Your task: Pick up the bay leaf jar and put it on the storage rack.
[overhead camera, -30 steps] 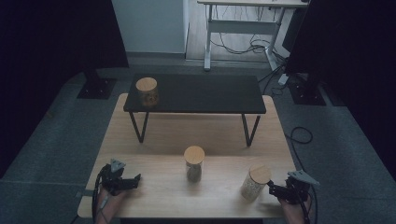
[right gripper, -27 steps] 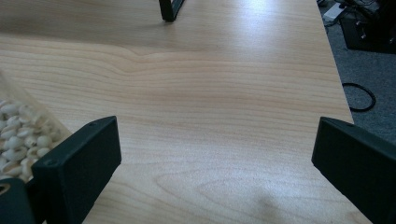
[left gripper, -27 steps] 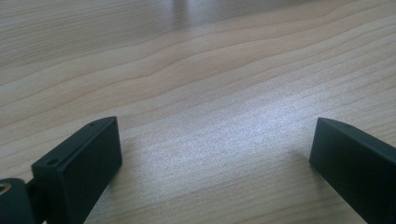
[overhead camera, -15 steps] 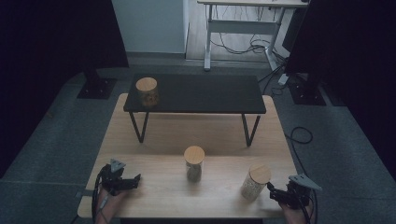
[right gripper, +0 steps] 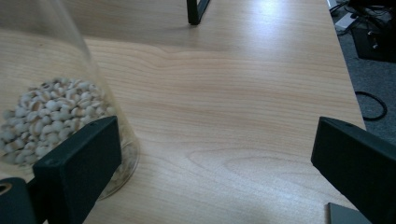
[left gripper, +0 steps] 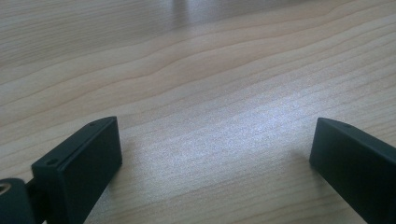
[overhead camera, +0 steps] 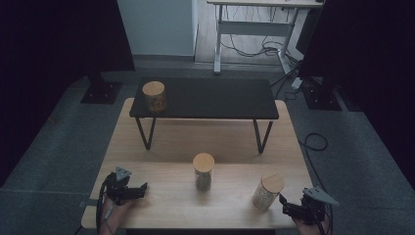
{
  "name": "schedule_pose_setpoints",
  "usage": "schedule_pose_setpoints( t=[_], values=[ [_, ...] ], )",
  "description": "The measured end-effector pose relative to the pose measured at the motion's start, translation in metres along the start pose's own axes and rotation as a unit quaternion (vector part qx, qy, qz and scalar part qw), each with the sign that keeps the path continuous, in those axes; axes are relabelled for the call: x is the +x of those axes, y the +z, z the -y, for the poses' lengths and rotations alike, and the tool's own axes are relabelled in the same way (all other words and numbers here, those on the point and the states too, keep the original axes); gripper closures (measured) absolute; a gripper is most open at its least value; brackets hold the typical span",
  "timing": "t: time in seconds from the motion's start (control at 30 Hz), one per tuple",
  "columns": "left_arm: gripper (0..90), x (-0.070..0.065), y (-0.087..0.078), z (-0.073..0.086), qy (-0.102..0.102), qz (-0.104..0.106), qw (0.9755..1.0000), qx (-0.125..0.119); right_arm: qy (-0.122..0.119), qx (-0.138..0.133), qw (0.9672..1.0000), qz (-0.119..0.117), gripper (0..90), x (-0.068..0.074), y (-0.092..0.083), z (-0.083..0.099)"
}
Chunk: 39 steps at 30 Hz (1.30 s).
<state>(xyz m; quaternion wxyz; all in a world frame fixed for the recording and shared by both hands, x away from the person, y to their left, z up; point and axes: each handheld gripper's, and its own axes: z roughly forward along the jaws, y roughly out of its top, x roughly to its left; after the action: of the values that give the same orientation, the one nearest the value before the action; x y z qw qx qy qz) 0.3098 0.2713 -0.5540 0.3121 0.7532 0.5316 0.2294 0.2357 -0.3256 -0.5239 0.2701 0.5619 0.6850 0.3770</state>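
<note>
Dim flooring surrounds the pale wooden table [overhead camera: 161, 147] where we work. Our thing is the clear glass jar of pale beans with a round wooden lid [overhead camera: 267, 191], standing upright near the table's front right corner. Over the last second our right gripper [overhead camera: 292, 212] has slid back from beside the jar toward the table's edge; its jaws gape wide, the left one just ahead of the glass, gripping nothing. We judge the jar released, or the approach being re-lined. Our left gripper [overhead camera: 134, 191] has not moved, jaws wide over bare wood.
</note>
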Motion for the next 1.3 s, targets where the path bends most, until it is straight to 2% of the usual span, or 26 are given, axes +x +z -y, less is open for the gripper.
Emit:
schedule_pose_setpoints(
  t=[0.57, 1.3],
  values=[
    [1.8, 0.000, 0.000, 0.000, 0.000, 0.000, 1.0000, 0.000, -0.009, -0.006, 0.9995, -0.030, 0.9, 0.013, -0.016, 0.003],
    [1.9, 0.000, 0.000, 0.000, 0.000, 0.000, 1.0000, 0.000, -0.044, -0.018, 0.9964, -0.071, 1.2, 0.040, -0.032, 0.004]
  ],
)
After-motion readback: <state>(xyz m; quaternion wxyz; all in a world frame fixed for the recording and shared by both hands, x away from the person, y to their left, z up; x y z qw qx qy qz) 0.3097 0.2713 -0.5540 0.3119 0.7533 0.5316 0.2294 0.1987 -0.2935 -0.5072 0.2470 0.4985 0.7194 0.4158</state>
